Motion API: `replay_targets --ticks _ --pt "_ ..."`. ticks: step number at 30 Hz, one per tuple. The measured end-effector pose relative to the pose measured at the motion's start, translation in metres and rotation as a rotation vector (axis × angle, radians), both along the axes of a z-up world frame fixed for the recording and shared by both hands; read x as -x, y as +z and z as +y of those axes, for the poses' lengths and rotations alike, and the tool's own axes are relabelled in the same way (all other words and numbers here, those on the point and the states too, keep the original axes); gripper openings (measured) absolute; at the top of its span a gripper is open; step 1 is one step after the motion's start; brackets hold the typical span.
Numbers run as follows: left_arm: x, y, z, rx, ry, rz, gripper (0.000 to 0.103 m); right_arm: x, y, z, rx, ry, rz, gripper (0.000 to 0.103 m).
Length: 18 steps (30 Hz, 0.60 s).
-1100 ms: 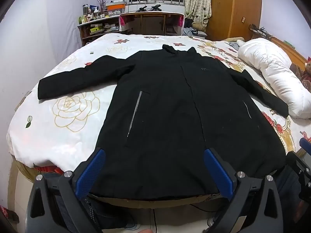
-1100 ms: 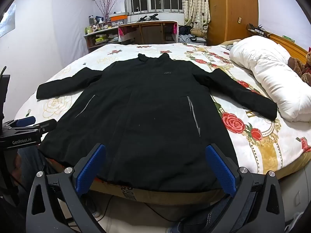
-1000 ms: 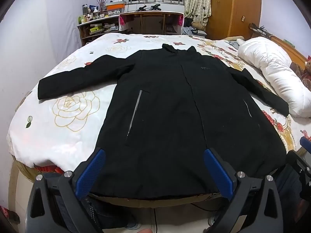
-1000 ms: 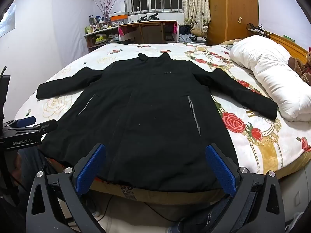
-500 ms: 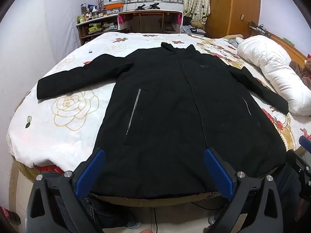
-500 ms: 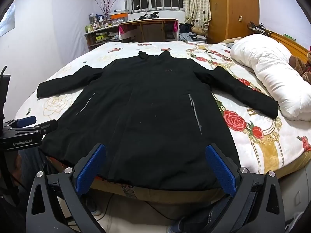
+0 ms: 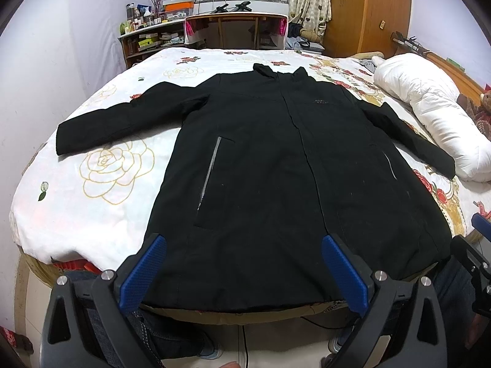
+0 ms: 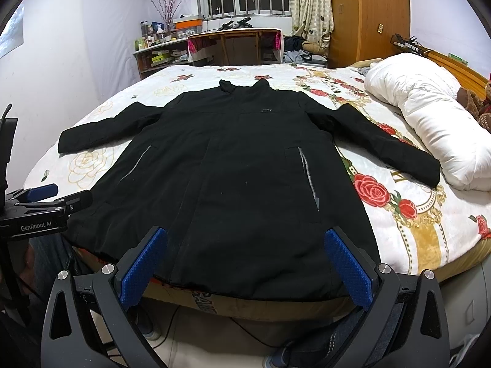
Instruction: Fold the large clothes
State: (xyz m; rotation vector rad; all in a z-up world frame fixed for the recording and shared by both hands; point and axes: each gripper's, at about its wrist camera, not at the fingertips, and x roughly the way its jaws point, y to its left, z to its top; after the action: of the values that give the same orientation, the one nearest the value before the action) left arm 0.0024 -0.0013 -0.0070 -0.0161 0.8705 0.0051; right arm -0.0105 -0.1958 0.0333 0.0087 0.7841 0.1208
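Observation:
A long black coat (image 7: 276, 168) lies flat, front up, on the bed (image 7: 101, 168), collar at the far side, both sleeves spread outward, hem at the near edge. It also shows in the right wrist view (image 8: 233, 178). My left gripper (image 7: 244, 263) is open and empty, held just before the hem's left half. My right gripper (image 8: 245, 260) is open and empty, before the hem's right half. The left gripper also shows at the left edge of the right wrist view (image 8: 46, 202).
A rolled white duvet (image 7: 429, 113) lies along the bed's right side, next to the right sleeve end. A desk (image 7: 236, 30), shelves (image 7: 144, 40) and a wooden wardrobe (image 7: 368, 9) stand behind the bed. A cable (image 7: 245, 337) runs on the floor below.
Both grippers have risen and tilted slightly, so the coat sits a little lower in view. Nothing on the bed has moved.

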Motion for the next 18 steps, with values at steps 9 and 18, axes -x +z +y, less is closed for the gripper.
replay_targets --ticks 9,18 --pt "0.0005 -0.0010 -0.0007 0.000 0.001 0.001 0.103 -0.0002 -0.0008 0.0005 0.001 0.000 0.000 0.102" --pt "0.0006 -0.0007 -0.0016 0.000 0.001 0.000 0.103 -0.0002 -0.0007 0.0009 0.004 0.000 -0.004 0.102"
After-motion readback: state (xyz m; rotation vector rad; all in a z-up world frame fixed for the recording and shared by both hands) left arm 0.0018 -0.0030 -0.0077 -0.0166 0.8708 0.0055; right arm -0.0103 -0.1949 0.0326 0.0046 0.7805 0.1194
